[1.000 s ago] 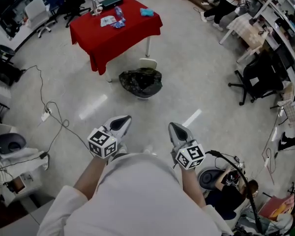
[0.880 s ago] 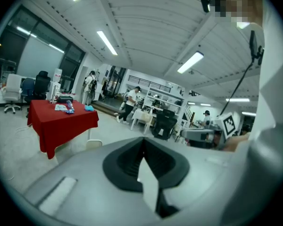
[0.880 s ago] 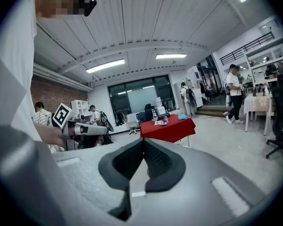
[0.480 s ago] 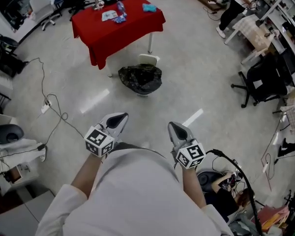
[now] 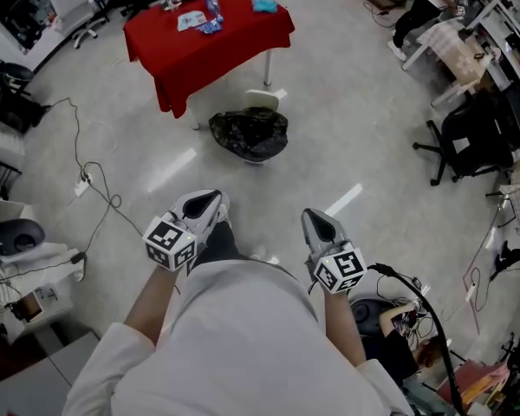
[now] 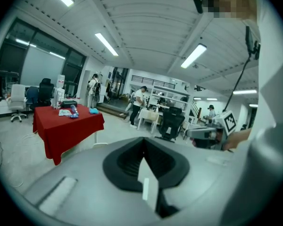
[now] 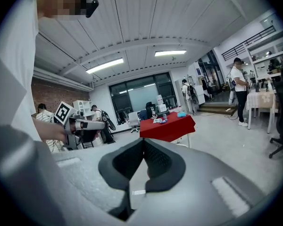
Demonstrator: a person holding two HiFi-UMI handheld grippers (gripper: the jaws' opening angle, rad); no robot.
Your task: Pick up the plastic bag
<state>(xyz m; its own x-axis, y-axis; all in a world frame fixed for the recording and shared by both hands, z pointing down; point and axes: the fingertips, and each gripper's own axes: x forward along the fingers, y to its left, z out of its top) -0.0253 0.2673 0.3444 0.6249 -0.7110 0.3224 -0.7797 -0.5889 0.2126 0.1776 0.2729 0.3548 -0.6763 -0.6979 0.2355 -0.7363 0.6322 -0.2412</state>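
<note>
The black plastic bag (image 5: 249,133) lines a small bin on the floor, just in front of the red-clothed table (image 5: 210,37). Both grippers are held out at waist height, well short of the bag. My left gripper (image 5: 210,199) points toward it with jaws shut and empty; its own view shows the closed jaws (image 6: 142,140) and the red table (image 6: 66,126), with the bag hidden behind the gripper body. My right gripper (image 5: 313,217) is also shut and empty (image 7: 144,142); in its view the left gripper (image 7: 80,124) shows at the left and the red table (image 7: 167,126) lies ahead.
A white object (image 5: 260,100) stands behind the bag by the table leg. Bottles and a blue cloth (image 5: 264,5) lie on the table. Cables (image 5: 95,189) trail across the floor at left. An office chair (image 5: 468,137) and desks with people stand at right.
The head view has shifted toward the red table and the bag, which sit slightly higher in frame. Both grippers have stayed shut, held side by side in front of the body.
</note>
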